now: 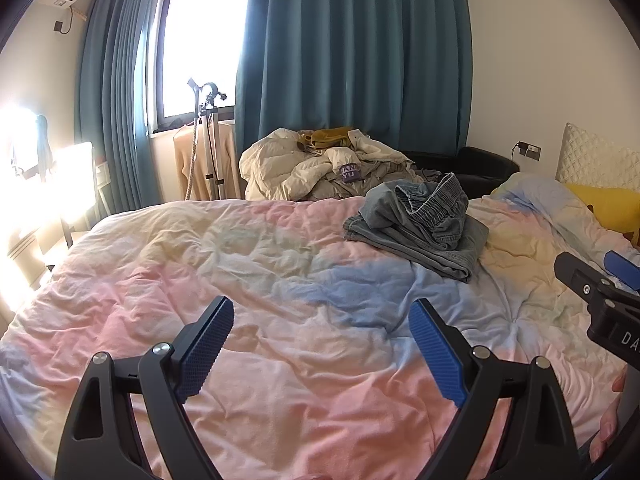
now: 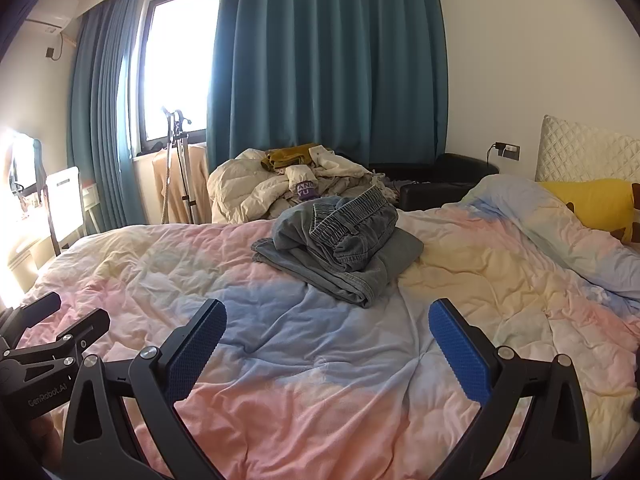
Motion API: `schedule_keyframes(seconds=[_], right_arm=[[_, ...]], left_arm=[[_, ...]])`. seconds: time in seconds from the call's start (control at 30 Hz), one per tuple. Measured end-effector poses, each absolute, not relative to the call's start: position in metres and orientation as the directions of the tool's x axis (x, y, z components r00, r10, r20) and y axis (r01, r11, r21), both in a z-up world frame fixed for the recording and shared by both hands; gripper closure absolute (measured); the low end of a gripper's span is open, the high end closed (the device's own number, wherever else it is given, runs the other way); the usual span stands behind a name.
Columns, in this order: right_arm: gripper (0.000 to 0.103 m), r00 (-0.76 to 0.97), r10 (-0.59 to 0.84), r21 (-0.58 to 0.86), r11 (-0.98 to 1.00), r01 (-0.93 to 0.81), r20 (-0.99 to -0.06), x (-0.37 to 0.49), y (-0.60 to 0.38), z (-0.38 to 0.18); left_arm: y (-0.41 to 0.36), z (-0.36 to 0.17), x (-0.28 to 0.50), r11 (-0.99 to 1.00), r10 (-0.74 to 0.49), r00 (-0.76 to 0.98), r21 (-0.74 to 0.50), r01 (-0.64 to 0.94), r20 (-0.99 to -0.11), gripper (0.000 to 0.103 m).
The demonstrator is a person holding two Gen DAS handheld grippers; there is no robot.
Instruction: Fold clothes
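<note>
Seen from the left wrist: left hand-held gripper (image 1: 321,314) low in the frame, jaws spread wide over a pastel quilt (image 1: 200,272), gripping nothing. At right centre, grey jeans (image 1: 420,224) heaped on the bed, waistband uppermost, well apart from both tools. At the right edge, part of the right hand-held gripper (image 1: 600,280), with fingers (image 1: 610,420) of a hand below it. Behind the bed, a pile of cream clothes (image 1: 320,168) under teal curtains (image 1: 352,48).

Seen from the right wrist: right hand-held gripper (image 2: 328,320) also wide and empty, jeans (image 2: 340,240) just above centre, quilt (image 2: 480,280) below them, yellow pillow (image 2: 592,204) at right, left hand-held gripper (image 2: 52,340) at lower left.
</note>
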State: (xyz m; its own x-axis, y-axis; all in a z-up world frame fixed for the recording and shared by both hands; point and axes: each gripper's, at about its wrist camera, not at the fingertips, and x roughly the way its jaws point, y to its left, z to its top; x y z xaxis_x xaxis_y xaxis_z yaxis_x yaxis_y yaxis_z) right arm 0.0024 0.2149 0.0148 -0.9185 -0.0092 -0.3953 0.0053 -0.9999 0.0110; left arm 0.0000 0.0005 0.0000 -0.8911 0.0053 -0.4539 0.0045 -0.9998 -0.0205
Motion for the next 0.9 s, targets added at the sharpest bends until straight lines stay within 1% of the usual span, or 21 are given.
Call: schedule_keyframes(seconds=[0.23, 0.6, 0.8, 0.9], right_arm=[[0.0, -0.919, -0.01, 0.007, -1.0, 0.007, -0.393, 0.002, 0.218, 0.012], [0.0, -0.913, -0.021, 0.028, -1.0, 0.011, -0.407, 0.003, 0.214, 0.008], [0.0, -0.916, -0.024, 0.031, -0.999, 0.013, -0.401, 0.005, 0.215, 0.01], [0.0, -0.916, -0.027, 0.033, -0.999, 0.015, -0.4, 0.007, 0.212, 0.01]], left_arm=[[0.0, 0.001, 0.004, -0.999, 0.014, -0.894, -0.032, 0.001, -0.448, 0.012], [0.009, 0.001, 0.007, -1.0, 0.016, -0.904, -0.003, -0.016, -0.426, 0.012], [0.012, -0.003, 0.004, -1.0, -0.004, -0.896, 0.021, -0.006, -0.445, 0.012], [0.013, -0.003, 0.004, -1.0, 0.006, -0.896, 0.02, -0.017, -0.444, 0.012]])
